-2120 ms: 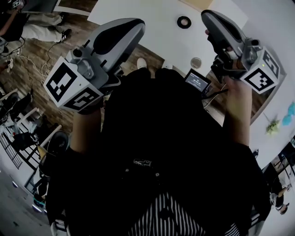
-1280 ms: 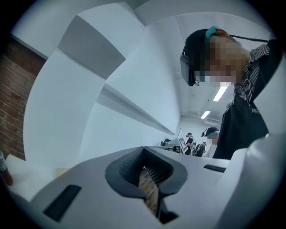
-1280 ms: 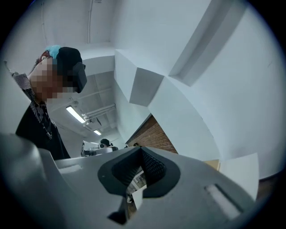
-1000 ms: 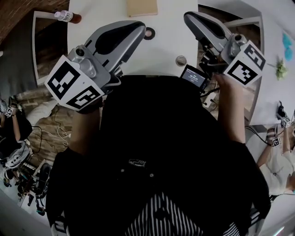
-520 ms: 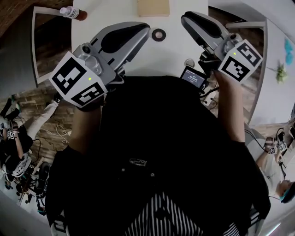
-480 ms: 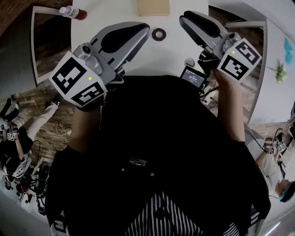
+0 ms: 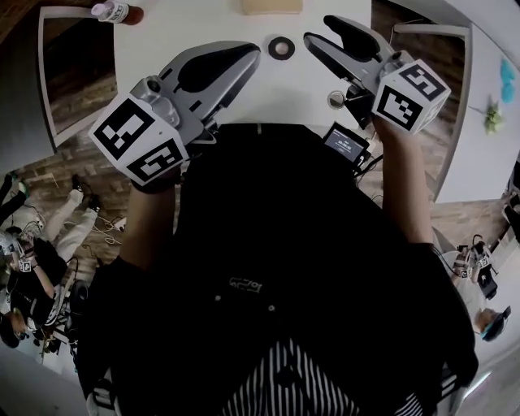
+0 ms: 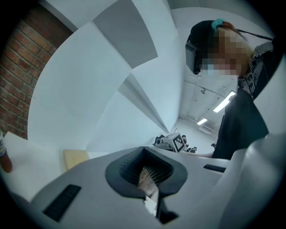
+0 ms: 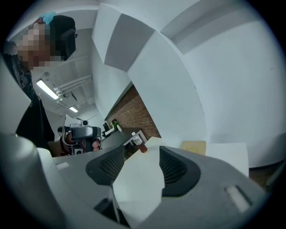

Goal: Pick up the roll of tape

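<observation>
The small black ring-shaped roll of tape (image 7: 282, 47) lies untouched on the white table (image 7: 158, 32), with the grey right gripper (image 7: 318, 36) near it, whose empty jaws have just been opening, and the grey left gripper (image 7: 245, 58) also near it, clenched on nothing, so reaching, gripping and lifting all remain.

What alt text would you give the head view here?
A roll of tape lies on a white table between the left claw and right claw, held out by a person in a dark top, seen from steeply above. The right claw's jaws have just been opening, with nothing between them.
</observation>
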A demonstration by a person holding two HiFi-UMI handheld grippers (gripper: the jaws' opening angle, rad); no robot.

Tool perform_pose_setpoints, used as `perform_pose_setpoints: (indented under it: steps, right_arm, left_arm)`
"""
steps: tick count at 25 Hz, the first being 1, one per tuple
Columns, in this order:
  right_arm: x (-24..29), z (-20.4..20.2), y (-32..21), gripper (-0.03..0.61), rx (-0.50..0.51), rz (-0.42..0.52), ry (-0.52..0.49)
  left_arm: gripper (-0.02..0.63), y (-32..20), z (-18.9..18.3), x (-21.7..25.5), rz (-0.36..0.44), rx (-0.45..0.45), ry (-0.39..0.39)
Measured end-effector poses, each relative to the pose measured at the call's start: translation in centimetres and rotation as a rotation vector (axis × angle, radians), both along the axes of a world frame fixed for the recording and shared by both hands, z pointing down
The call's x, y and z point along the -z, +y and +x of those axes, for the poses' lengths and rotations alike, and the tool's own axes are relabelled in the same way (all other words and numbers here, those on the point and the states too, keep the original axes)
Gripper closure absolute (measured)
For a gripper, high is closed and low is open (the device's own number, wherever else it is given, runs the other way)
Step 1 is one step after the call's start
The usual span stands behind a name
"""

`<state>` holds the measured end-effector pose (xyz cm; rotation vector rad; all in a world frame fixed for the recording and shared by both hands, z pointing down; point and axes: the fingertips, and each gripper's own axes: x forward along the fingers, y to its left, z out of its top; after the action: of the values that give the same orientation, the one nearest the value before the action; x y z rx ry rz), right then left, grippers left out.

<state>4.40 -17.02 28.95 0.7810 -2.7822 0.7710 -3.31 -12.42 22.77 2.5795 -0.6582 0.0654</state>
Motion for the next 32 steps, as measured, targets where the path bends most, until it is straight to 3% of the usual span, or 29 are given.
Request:
perform_pose_setpoints:
  steps: [7, 22, 32]
  right_arm:
    - [-1.0, 0.8, 0.3, 0.294, -0.012, -0.005, 0.056]
    - [-5.3, 1.0, -0.6, 0.217, 0.069, -0.03, 0.19]
    - [-10.6, 1.7, 2.0, 0.179, 0.114, -0.033, 0.217]
  left_arm:
    - [0.609, 0.1, 0.1, 0.5, -0.012, 0.025, 0.01]
    - [0.609, 2.3, -0.8, -0.5, -0.054, 0.146, -0.008]
    - [0.609, 7.7, -1.0, -2.9, -0.022, 0.266, -0.024]
